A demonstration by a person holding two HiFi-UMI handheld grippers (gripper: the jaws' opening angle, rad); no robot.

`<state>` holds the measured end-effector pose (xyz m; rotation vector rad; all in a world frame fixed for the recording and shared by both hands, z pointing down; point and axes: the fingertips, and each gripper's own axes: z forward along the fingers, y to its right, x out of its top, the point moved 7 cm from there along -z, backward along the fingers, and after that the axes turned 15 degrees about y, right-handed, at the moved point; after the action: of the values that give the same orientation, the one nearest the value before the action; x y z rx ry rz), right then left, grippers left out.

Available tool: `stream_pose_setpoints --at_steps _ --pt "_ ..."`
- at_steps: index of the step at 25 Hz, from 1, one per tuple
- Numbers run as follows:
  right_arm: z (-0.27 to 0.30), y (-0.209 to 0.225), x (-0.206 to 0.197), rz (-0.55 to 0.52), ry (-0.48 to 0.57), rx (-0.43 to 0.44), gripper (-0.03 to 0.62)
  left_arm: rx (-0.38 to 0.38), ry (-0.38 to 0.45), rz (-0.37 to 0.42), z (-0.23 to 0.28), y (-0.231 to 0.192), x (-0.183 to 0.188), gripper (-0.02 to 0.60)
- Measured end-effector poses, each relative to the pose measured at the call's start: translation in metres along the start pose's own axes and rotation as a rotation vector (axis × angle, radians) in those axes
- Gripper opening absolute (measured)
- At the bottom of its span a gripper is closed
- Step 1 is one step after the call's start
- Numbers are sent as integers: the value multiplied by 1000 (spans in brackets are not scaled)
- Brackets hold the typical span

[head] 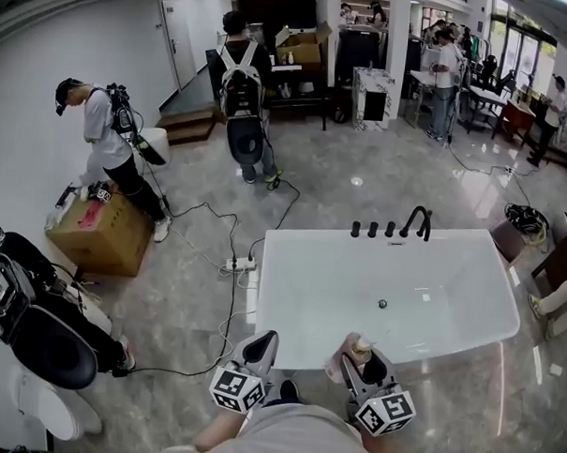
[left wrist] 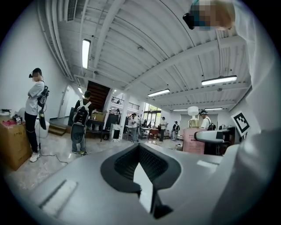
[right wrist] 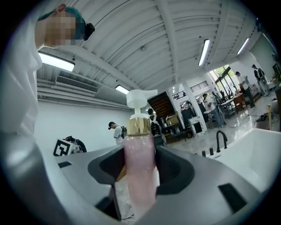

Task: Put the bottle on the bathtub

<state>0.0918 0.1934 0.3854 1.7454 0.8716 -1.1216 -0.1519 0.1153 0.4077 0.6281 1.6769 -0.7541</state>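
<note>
The bottle [right wrist: 139,176] is pink w/ a gold collar & a white pump on top. It stands straight up, long side up & down, in the R tongs [head: 364,363]. Their jaws are clamped on its body, one on each side, low down.

What counts for the next move: the bathtub [head: 318,297] lies right in front of the bottle. In the head view the bottle sits at the tub's near rim, around the middle of that side. I can't tell if it is over the rim yet or just short of it. The tap [head: 417,220] is on the far rim, well apart from the bottle. The R hand is the one for the job, prob. a short push ahead, then set the bottle down flat on the rim.

The L tongs [head: 259,347] are just beside, also at the near rim. Their jaws look closed together w/ nothing in them.

What each view gives:
- Head view: shows bottle vs. rim from above, but the bottle is tiny & mostly hidden.
- R gripper view: shows the grip & that the bottle is upright, w/ the tub off to the right.
- L gripper view: shows the bottle from the side, but no tub.
</note>
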Motion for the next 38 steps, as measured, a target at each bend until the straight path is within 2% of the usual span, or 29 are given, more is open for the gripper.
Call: stream_pose_setpoints --at_steps 4,11,16,23,33,38 --pt "66 14 -11 -21 2 -11 216 -38 -10 24 48 -56 -3 9" --pt "137 28 -25 -83 -50 -31 215 -9 -28 1 85 -119 -11 9" --pt "158 51 -26 -89 -88 -34 213 22 -43 19 104 -126 -11 9" --pt "178 74 -29 -93 -115 -7 213 58 -13 10 126 -126 -13 9" --pt "198 111 -47 -83 -154 7 213 115 -32 4 144 -137 -42 9" --pt "210 136 -77 -87 -185 -5 212 142 13 80 153 -145 -59 9"
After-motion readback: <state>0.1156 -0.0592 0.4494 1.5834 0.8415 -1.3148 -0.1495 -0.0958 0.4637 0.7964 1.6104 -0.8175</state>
